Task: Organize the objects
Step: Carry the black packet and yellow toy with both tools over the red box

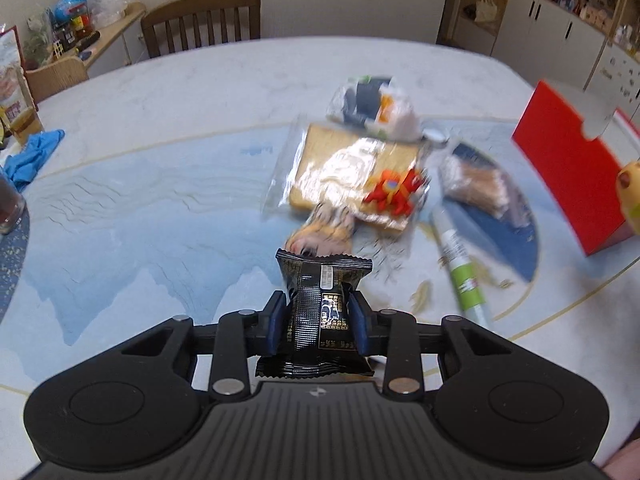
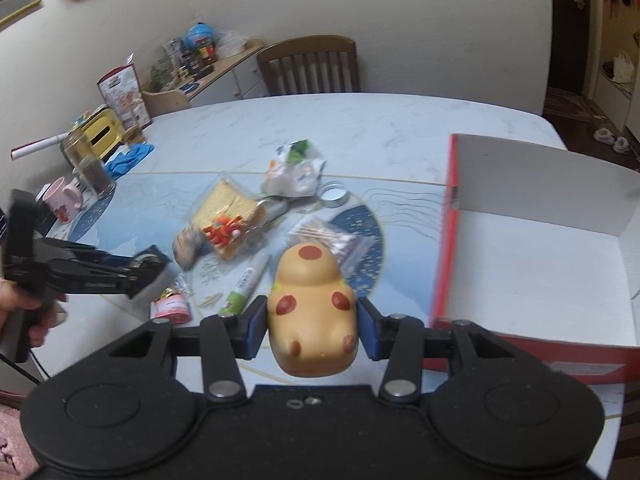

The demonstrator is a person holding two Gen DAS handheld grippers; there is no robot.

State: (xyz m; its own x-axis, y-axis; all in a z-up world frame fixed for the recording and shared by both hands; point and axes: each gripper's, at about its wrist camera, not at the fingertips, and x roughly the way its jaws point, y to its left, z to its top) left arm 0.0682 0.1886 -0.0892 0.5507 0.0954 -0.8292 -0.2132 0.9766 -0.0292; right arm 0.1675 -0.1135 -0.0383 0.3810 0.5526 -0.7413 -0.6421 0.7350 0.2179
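My left gripper (image 1: 318,320) is shut on a black snack packet (image 1: 324,304) and holds it above the table; it also shows in the right wrist view (image 2: 140,272) at the left. My right gripper (image 2: 312,324) is shut on a yellow spotted toy animal (image 2: 314,312), held just left of the open red box (image 2: 440,240). The toy shows at the right edge of the left wrist view (image 1: 630,196), in front of the red box (image 1: 568,168). On the table lie bagged bread (image 1: 348,168), a red toy robot (image 1: 394,192) and a green-and-white tube (image 1: 460,268).
A crumpled plastic bag (image 1: 376,108), a bag of sticks (image 1: 476,188), a metal lid (image 2: 334,194) and a pink packet (image 2: 172,306) lie on the table. A pink mug (image 2: 64,198), a glass (image 2: 94,176) and a blue cloth (image 1: 32,156) sit at the left. A wooden chair (image 1: 204,20) stands behind.
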